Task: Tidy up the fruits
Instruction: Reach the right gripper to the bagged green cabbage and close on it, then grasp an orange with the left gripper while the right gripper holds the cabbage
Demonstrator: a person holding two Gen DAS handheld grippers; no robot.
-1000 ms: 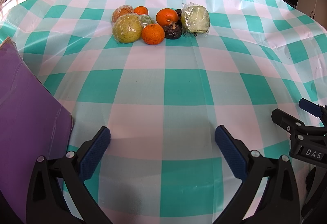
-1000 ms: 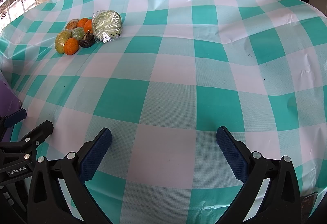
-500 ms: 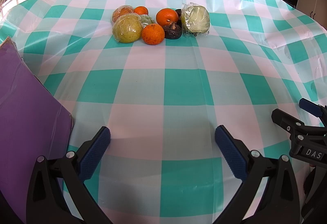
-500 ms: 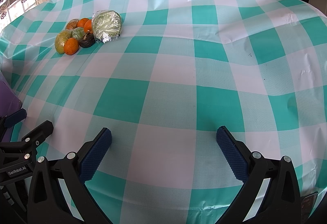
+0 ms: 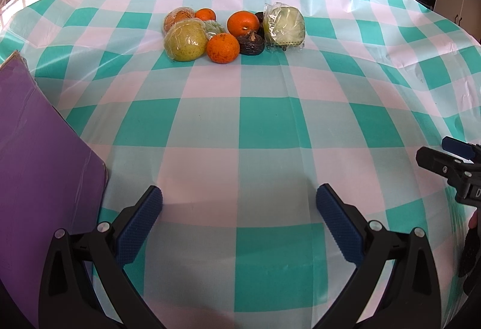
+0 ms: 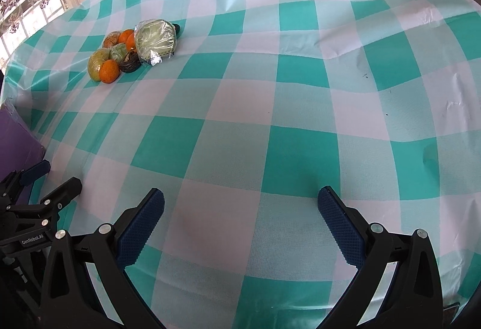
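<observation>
A small heap of fruit lies far ahead on the checked tablecloth: a wrapped green pear (image 5: 185,41), several oranges (image 5: 223,48), a dark fruit (image 5: 251,44) and a wrapped pale green fruit (image 5: 284,25). From the right wrist view the same heap (image 6: 132,54) sits at the far left. My left gripper (image 5: 239,217) is open over bare cloth near the table's front, well short of the fruit. My right gripper (image 6: 240,219) is open too, with nothing between its fingers. Each gripper shows at the other view's edge: right gripper (image 5: 451,166), left gripper (image 6: 33,196).
A purple flat board (image 5: 39,178) lies at the left of the table, beside my left gripper, and shows again (image 6: 15,142) at the left edge of the right wrist view. The teal and white cloth (image 5: 240,124) stretches between grippers and fruit. A window is far left.
</observation>
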